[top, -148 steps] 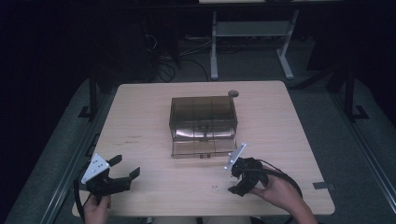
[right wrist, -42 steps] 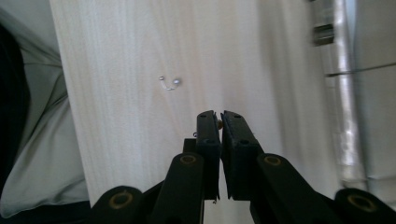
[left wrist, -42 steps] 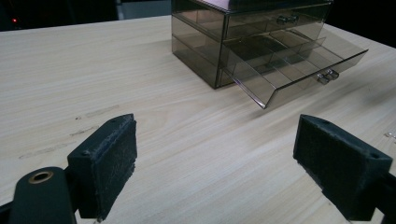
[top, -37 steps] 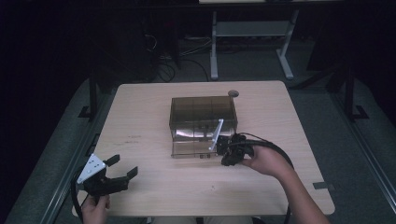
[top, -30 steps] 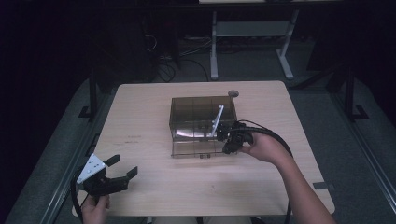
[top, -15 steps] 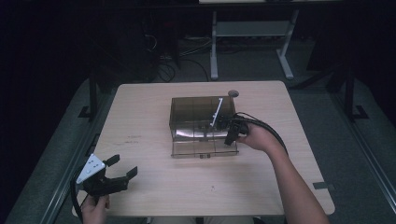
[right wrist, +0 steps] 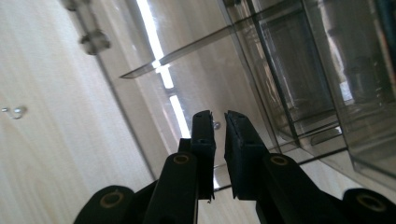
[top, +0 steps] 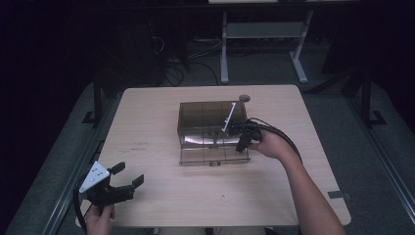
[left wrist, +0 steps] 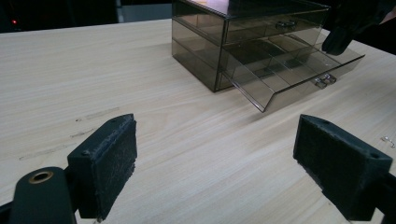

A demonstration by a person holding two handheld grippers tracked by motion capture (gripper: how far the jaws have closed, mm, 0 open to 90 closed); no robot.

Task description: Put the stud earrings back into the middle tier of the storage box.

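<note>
The right gripper (right wrist: pixel 218 119), jaws narrowly parted after just opening, is held over the pulled-out lower drawer (top: pixel 214 155) of a smoky transparent plastic drawer box (top: pixel 205 115) — a tiny screw (right wrist: pixel 215 125) lies by the tips. The left gripper (left wrist: pixel 215 158) is held wide apart, empty, above the pale wooden table (top: pixel 147 147)

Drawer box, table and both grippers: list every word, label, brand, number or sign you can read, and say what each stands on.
None: no readable text stands anywhere in these views.
The smoky clear drawer box bears no label, print or number on its walls or its pulled-out drawer.
The wooden table carries only scuff marks, no writing.
The left gripper and right gripper show no brand or marking.
</note>
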